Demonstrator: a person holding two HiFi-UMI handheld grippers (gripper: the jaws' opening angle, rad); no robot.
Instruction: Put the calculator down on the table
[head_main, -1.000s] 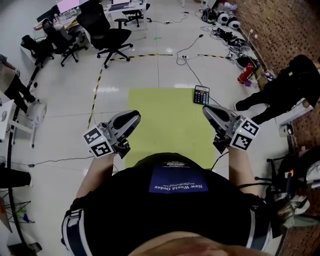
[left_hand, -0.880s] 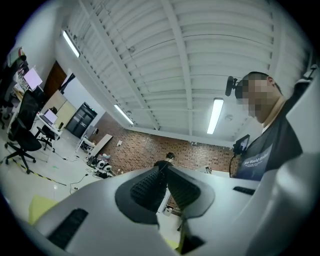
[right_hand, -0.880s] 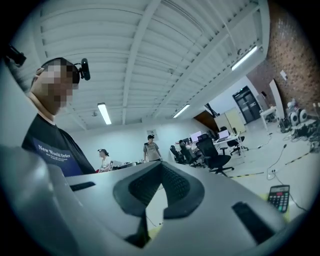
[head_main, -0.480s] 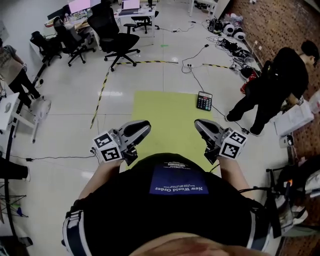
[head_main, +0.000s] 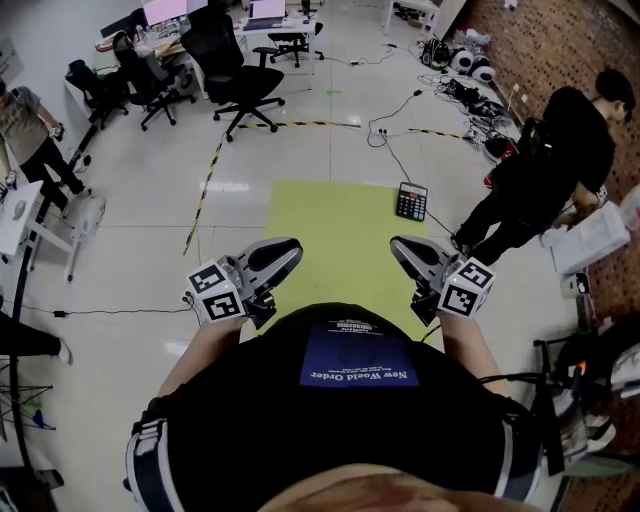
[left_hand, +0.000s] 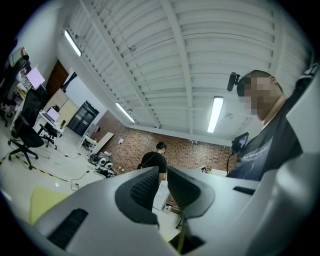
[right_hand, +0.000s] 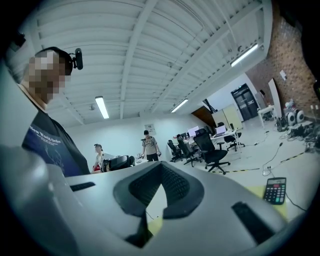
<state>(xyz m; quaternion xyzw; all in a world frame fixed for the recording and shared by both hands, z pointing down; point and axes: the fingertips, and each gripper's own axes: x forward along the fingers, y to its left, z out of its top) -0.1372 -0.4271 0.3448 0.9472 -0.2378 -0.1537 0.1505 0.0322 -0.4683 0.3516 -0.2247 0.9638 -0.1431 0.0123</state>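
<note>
The dark rectangular calculator (head_main: 411, 201) already lies on the flat yellow-green desk (head_main: 330, 240), well ahead of our right tongs (head_main: 398, 244), whose tips meet on nothing. Our left tongs (head_main: 294, 246) stand narrowly apart, empty. We judge the placing done; the next move only needs to stay clear.

- In the head view, the wearer's dark shirt (head_main: 350, 420) hides the near edge of the yellow-green mat (head_main: 330, 235).
- The calculator (head_main: 411, 201), at the mat's far right corner, is too small for its keys or display to be read.
- A standing person (head_main: 25, 120) is cut off by the left edge.
- In the left gripper view, the left gripper (left_hand: 163, 185) covers most of the mat.
</note>
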